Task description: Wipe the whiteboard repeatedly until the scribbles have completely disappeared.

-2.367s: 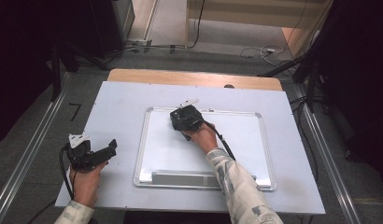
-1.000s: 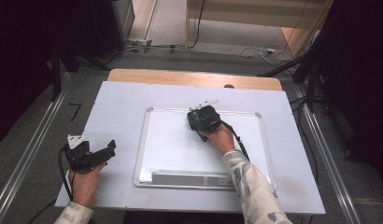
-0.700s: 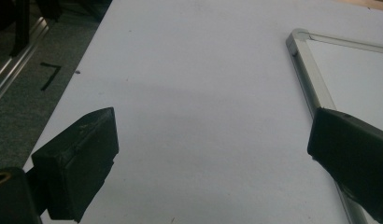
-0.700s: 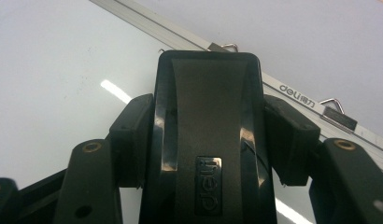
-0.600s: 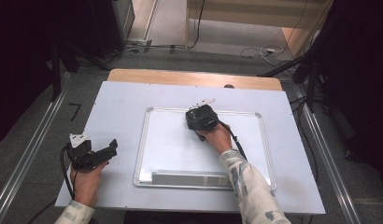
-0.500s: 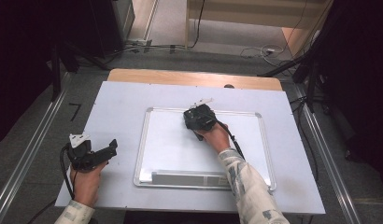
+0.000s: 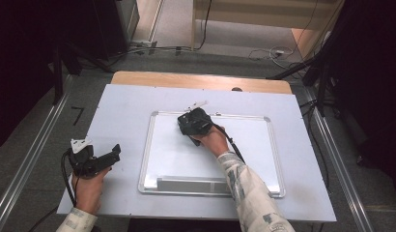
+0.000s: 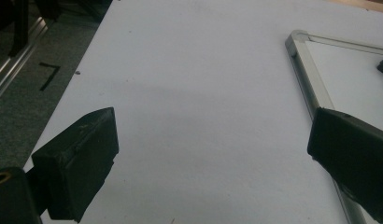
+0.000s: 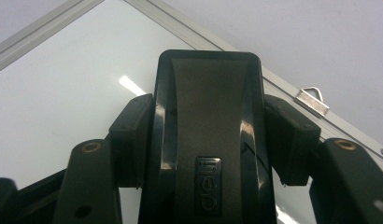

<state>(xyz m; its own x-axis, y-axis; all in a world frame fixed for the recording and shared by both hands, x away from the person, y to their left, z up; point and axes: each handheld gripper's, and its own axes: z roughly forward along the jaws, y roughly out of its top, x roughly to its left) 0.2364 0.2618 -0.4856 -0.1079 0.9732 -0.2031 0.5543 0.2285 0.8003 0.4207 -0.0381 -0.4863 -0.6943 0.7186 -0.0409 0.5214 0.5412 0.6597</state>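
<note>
Eraser, black and oblong, sits clamped between your right gripper's jaws, pressed flat on the whiteboard near its far rim. Just beyond its nose runs the aluminium frame, with a small hanging clip beside it, so you have little room that way. Bare board lies open toward you and to both sides. Your left gripper rests on the table with jaws spread wide and nothing between them, the board's corner close to one jaw.

Tongs clamp a black eraser flat against the whiteboard near its frame.
</note>
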